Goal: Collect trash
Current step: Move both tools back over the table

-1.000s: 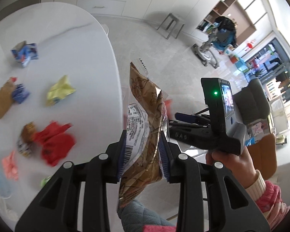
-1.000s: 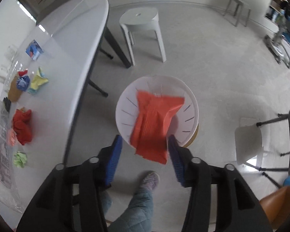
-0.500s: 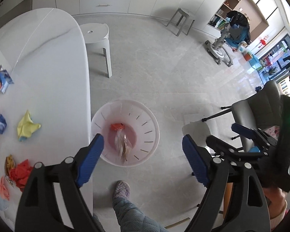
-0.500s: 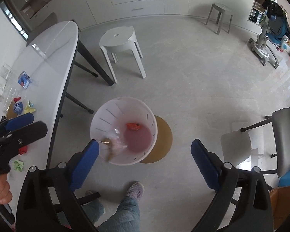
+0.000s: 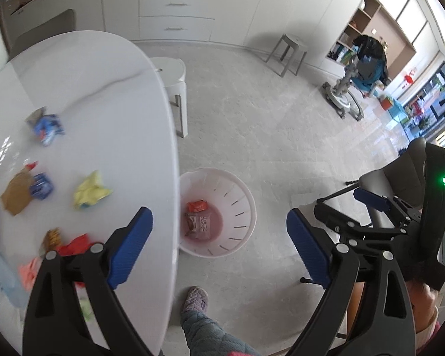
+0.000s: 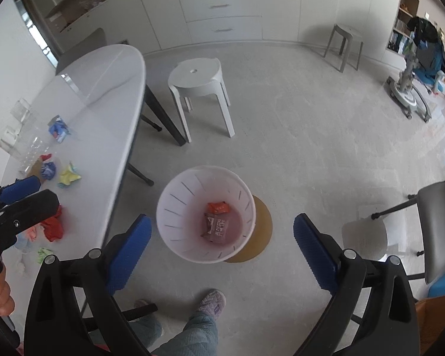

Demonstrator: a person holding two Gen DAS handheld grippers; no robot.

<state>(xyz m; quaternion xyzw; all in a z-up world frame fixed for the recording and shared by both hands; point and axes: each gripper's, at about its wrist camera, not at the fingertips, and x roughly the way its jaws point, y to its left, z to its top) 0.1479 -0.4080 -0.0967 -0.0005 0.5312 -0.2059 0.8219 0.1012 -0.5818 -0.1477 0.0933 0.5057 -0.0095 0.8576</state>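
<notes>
Both claws released, nothing held: left gripper (image 5: pixel 219 243), right gripper (image 6: pixel 222 237). White bin (image 6: pixel 175 207) frame ctr on floor, w/ orange packet (image 6: pixel 218 207) + brown wrapper (image 6: pixel 216 227) inside. Table (image 5: pixel 89 89) left of frame w/ yellow wrapper (image 5: pixel 90 190), blue wrapper (image 5: pixel 46 127), red wrapper (image 5: pixel 74 244).

bin (image 6: pixel 175 207) on floor right of table (image 6: pixel 103 95) | two wrappers (image 6: pixel 218 216) in bin | stool (image 6: pixel 197 77) behind bin
</notes>
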